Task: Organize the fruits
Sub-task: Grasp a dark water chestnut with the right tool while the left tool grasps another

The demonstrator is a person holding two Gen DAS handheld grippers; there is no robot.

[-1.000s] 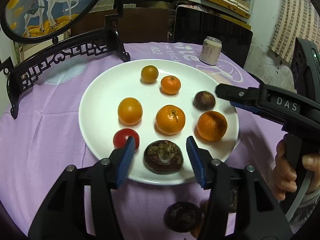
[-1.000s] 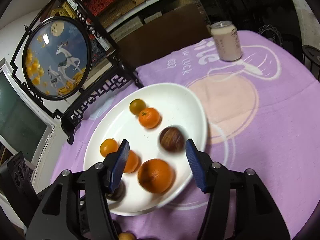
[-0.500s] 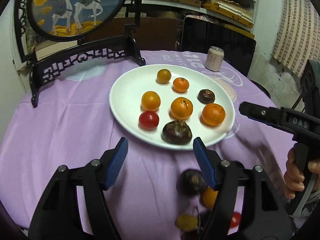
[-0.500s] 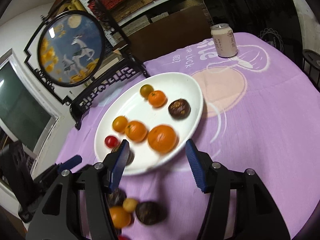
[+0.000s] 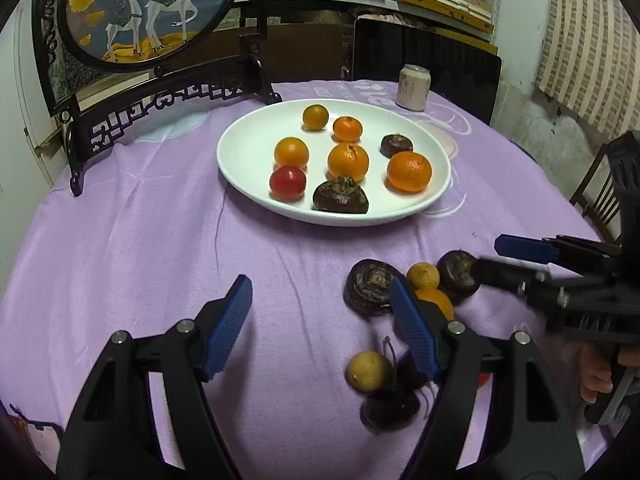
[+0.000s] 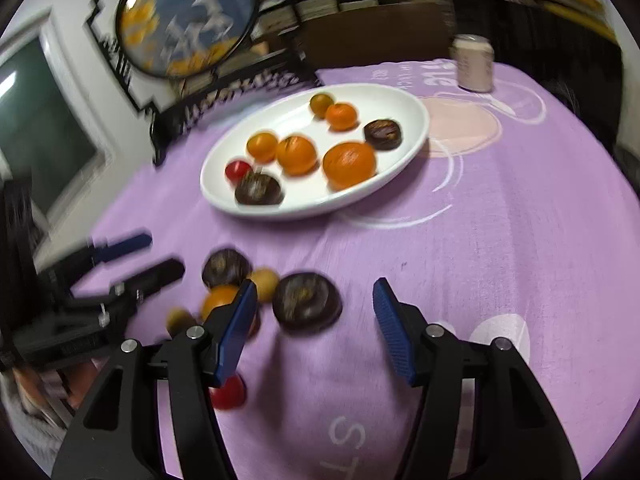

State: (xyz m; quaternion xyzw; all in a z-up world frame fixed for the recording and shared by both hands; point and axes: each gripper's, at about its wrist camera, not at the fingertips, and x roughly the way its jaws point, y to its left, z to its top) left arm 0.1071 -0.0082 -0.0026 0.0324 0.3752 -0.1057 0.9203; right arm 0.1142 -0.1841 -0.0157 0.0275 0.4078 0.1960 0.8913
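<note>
Both the left gripper and the right gripper were wide open and empty near the loose fruits beside the white plate, where a bump might roll them away.

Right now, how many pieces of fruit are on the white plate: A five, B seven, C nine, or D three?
B: the white plate holds seven: four orange citrus, one red tomato and two dark brown fruits; the rest lie loose on the purple cloth.
</note>
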